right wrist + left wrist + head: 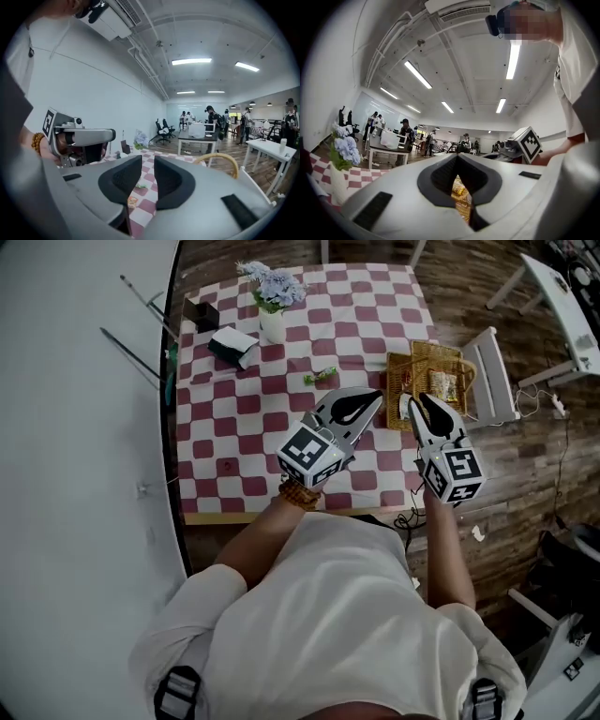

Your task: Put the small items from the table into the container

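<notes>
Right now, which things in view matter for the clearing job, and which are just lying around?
Job: green wrapped item, wicker basket, packet already inside it.
Lying about: flower vase, black box, dark-and-white bundle, white chair.

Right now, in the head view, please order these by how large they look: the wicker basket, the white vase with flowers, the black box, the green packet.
1. wicker basket, clearly largest
2. white vase with flowers
3. black box
4. green packet

The black box and the green packet look nearly alike, so their order is unsure.
</notes>
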Action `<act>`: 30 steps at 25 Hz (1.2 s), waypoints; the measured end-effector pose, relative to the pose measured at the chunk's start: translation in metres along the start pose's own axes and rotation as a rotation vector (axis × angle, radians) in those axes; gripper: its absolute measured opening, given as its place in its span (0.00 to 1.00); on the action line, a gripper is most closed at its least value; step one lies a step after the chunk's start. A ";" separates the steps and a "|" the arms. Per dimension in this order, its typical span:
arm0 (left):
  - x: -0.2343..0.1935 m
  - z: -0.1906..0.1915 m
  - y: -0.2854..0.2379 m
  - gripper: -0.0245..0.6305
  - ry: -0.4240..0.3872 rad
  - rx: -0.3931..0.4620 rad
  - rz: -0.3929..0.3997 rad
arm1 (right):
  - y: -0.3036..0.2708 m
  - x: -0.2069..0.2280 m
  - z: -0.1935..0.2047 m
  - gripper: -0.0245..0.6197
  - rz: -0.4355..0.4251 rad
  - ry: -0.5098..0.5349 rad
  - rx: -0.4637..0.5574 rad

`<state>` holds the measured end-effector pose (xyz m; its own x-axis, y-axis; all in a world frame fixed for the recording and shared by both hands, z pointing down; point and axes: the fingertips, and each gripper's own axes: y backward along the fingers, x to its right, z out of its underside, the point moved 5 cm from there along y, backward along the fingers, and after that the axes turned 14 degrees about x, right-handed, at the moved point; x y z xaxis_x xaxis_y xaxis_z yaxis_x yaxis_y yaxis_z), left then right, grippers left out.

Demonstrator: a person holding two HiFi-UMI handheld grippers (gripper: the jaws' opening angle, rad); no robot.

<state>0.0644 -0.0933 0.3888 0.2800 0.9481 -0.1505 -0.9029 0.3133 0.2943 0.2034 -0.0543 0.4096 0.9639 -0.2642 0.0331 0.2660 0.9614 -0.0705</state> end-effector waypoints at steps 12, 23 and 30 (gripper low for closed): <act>0.009 -0.066 0.073 0.07 -0.090 0.067 -0.116 | -0.003 -0.092 -0.038 0.20 -0.194 -0.005 0.111; -0.013 -0.055 0.079 0.07 -0.102 0.048 -0.135 | -0.025 -0.093 -0.021 0.20 -0.219 0.004 0.069; -0.053 -0.003 0.091 0.07 -0.064 -0.047 -0.170 | -0.064 -0.094 0.051 0.20 -0.263 0.031 -0.096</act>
<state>-0.0340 -0.1147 0.4204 0.4490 0.8835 -0.1336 -0.8545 0.4683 0.2247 0.0947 -0.0874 0.4617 0.8613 -0.5070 0.0327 0.5054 0.8484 -0.1578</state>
